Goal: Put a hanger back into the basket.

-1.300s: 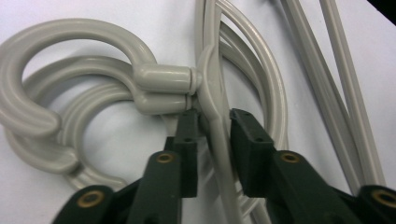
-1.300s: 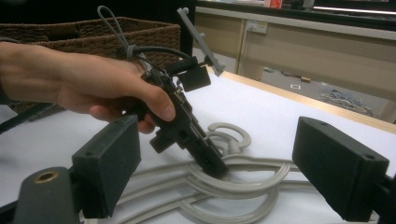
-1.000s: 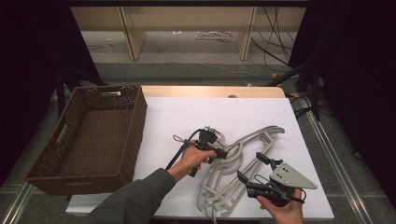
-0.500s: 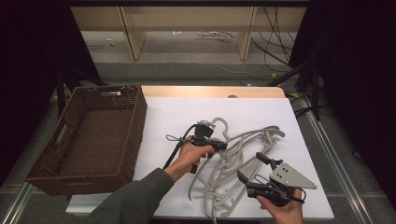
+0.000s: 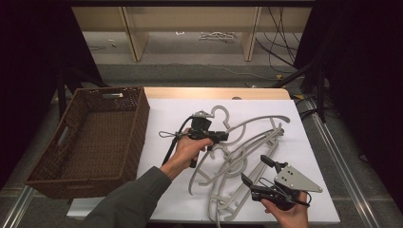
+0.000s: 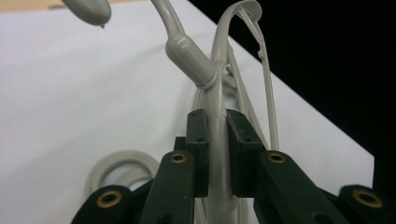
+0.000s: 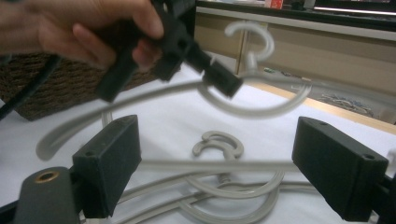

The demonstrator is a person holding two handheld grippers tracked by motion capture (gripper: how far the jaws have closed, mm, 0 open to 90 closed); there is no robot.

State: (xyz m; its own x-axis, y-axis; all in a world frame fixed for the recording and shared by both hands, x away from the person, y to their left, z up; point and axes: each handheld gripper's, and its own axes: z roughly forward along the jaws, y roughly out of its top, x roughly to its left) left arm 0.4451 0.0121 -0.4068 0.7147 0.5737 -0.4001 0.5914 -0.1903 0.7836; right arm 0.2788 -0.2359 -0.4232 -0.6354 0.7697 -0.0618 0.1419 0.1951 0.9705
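Observation:
Several grey plastic hangers (image 5: 236, 190) lie tangled on the white table sheet (image 5: 166, 114). My left gripper (image 5: 222, 138) is shut on one grey hanger (image 5: 256, 119) just below its hook and holds it tilted above the pile. In the left gripper view the jaws (image 6: 217, 126) clamp that hanger's bar (image 6: 217, 154), with the hook's neck (image 6: 189, 53) rising beyond. My right gripper (image 5: 254, 169) stands open at the front right, aimed at the pile. Between its pads (image 7: 109, 161) lie the hangers on the sheet (image 7: 219, 144), with the lifted hanger (image 7: 261, 109) behind.
A dark brown wicker basket (image 5: 138, 118) stands on the table's left side, beside the sheet. Wooden shelf uprights (image 5: 133, 33) and cables (image 5: 280, 28) are on the floor beyond the far table edge. Metal rails run along both table sides.
My left gripper has risen and drawn back a little with the hanger, pulling it up out of the pile. The right gripper has stayed in place, open.

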